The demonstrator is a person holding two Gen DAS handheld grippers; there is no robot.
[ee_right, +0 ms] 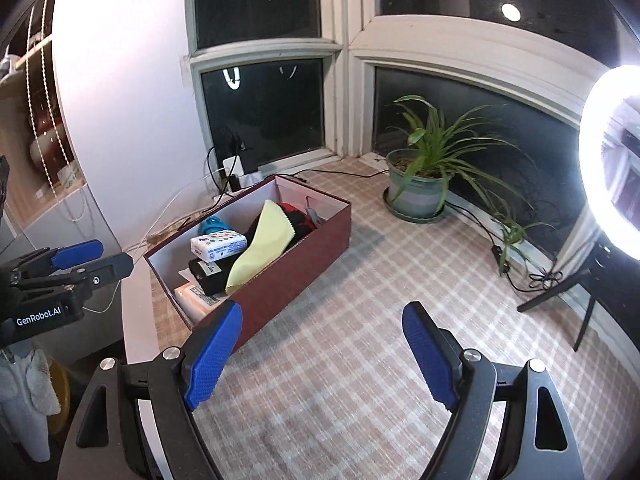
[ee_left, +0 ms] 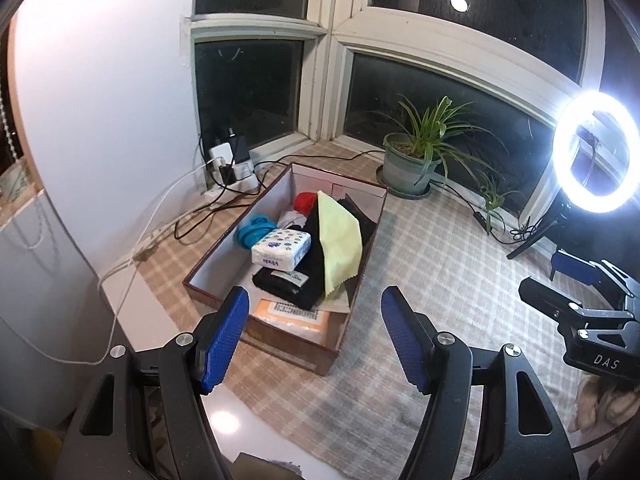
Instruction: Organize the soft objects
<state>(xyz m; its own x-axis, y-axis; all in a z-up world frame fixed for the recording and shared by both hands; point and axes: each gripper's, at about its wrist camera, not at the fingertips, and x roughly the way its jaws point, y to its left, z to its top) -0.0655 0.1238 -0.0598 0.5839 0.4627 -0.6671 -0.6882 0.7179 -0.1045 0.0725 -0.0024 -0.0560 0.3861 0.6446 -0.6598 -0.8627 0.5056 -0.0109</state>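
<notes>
A dark red box (ee_left: 288,344) sits on the checked cloth (ee_left: 440,260) covering the bench, toward the left side, with its long axis running from the near left corner away toward the window (ee_left: 248,92) at the far side. Its top is open and the soft things lie packed inside. A yellow cloth (ee_left: 340,240) drapes along the right half of the box, its length following the box's long axis and its pointed end aimed at the far end. Beneath and beside it lies a black folded cloth (ee_left: 288,284) with a small label. A white tissue pack (ee_left: 282,248) with coloured dots rests just left of the yellow cloth, tilted, and a blue item (ee_left: 256,230) sits behind it against the left wall. Something red (ee_left: 306,202) shows at the far end, and an orange packet (ee_left: 288,318) lies flat at the near end.

The left gripper (ee_left: 314,336) hangs above the near end of the box, its 2 blue pads (ee_left: 224,340) spread wide with nothing between them. The right gripper (ee_right: 320,352) hovers over bare cloth to the right of the box, jaws likewise wide apart and holding nothing.

A potted plant (ee_left: 416,160) stands at the far right near the window, and a ring light (ee_left: 596,156) glows at the right edge.
</notes>
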